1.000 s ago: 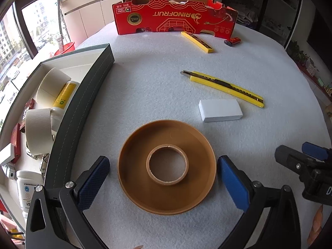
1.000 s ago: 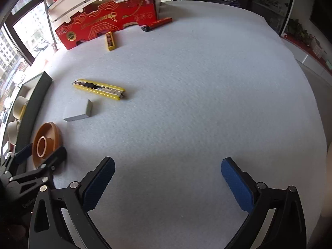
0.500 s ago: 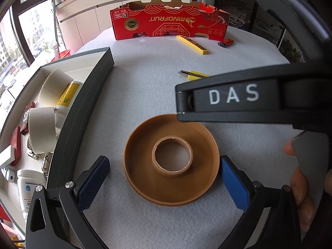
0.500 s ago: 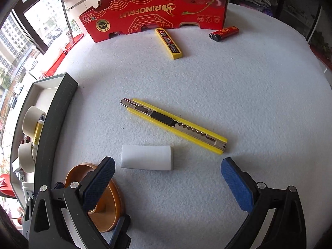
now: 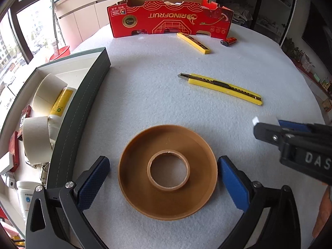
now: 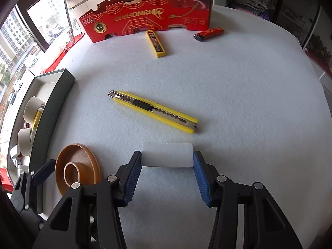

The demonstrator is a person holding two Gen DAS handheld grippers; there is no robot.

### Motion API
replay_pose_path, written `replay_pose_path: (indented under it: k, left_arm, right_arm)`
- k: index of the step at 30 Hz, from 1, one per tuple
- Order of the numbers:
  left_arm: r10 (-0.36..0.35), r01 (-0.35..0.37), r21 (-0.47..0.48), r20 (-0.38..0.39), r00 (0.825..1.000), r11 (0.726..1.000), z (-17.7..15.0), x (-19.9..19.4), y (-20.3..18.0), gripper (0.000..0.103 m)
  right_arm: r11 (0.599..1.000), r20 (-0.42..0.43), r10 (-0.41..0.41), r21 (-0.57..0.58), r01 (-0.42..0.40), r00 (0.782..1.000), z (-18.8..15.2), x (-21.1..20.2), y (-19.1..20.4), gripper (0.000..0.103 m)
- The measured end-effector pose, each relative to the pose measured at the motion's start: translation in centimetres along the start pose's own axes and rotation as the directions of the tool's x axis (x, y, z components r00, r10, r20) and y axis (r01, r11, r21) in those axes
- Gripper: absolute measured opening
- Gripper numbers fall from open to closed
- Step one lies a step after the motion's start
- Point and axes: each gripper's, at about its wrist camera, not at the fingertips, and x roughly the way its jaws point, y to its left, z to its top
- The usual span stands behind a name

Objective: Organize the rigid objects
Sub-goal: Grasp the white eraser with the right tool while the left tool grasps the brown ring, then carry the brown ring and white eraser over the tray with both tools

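Right tongs (image 6: 167, 173) have just closed onto the eraser (image 6: 166, 154), left tongs (image 5: 164, 181) apart around the tape (image 5: 167, 172); next, lift to the box (image 5: 87, 95).

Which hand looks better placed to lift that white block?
The right. Its gripper has just closed its jaws onto the white block, one pad at each end. The left gripper stands open around the brown tape roll.
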Motion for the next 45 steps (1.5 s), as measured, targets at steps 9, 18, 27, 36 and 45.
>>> replay_pose_path:
  k: [9, 18, 27, 36, 45]
  left_arm:
    - [0.018, -0.017, -0.030, 0.004, 1.000, 0.999, 0.8, 0.5, -0.2, 0.103]
    - [0.017, -0.018, -0.034, -0.005, 1.000, 0.999, 0.5, -0.3, -0.9, 0.088]
    - [-0.037, 0.036, -0.066, -0.018, 0.999, 0.997, -1.0, -2.2, -0.6, 0.088]
    - [-0.076, 0.086, -0.095, 0.104, 0.992, 0.992, -1.8, -8.5, 1.2, 0.088]
    - [-0.004, 0.044, -0.184, 0.209, 0.978, 0.982, -3.5, -13.8, 6.8, 0.089]
  right_arm:
    - [0.999, 0.027, -0.040, 0.023, 0.040, 0.999, -3.5, -1.8, -3.2, 0.051]
    - [0.993, 0.050, -0.111, -0.035, 0.113, 0.993, -3.9, -1.7, -2.2, 0.051]
    - [0.997, 0.040, -0.079, -0.001, 0.080, 0.996, -4.3, -2.9, -2.3, 0.051]
    - [0.998, 0.106, -0.044, -0.048, 0.050, 0.993, -4.2, -7.0, 1.4, 0.051]
    - [0.987, 0.168, 0.040, -0.160, -0.013, 0.985, -4.1, -10.4, 8.3, 0.051]
